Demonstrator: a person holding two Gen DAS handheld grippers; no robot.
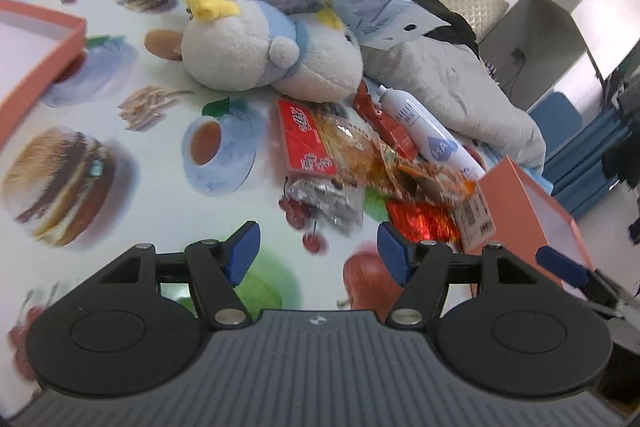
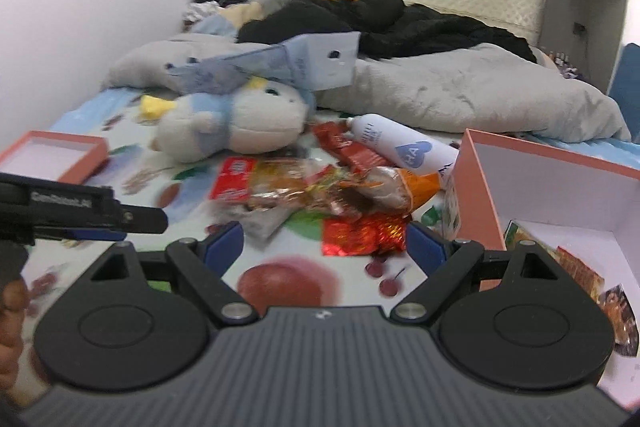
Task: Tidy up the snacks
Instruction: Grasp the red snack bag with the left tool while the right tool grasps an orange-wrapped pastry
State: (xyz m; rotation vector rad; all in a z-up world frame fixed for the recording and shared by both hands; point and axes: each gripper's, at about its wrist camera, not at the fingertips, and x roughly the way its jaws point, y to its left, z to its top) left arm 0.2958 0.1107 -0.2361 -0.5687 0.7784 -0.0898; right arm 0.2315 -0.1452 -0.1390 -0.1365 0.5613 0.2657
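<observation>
Left wrist view: the left gripper (image 1: 318,253) hangs with jaws wide and nothing between them, above a heap of crinkly foil snack packets (image 1: 352,163) on the food-printed sheet (image 1: 132,155). A shallow orange cardboard lid (image 1: 60,47) sits left, its visible part bare.

Right wrist view: the right gripper (image 2: 324,247) gapes wide, holding nothing. The orange cardboard box (image 2: 476,195) beside the heap holds a few packets (image 2: 580,271).

1. From my left camera I see the snack packets (image 1: 360,155) as glossy, crinkled plastic film, the red foil one (image 1: 424,221) mirror-bright.
2. The plush toy (image 1: 256,51) looks like soft, fuzzy cloth.
3. The printed bed sheet (image 1: 120,131) reads smooth and matt.
4. The orange box (image 2: 480,183) looks like matt cardboard, white inside.
5. The white bottle (image 2: 400,145) looks smooth, faintly shiny.
6. The grey blanket (image 2: 480,95) looks like matt, wrinkled cloth.
</observation>
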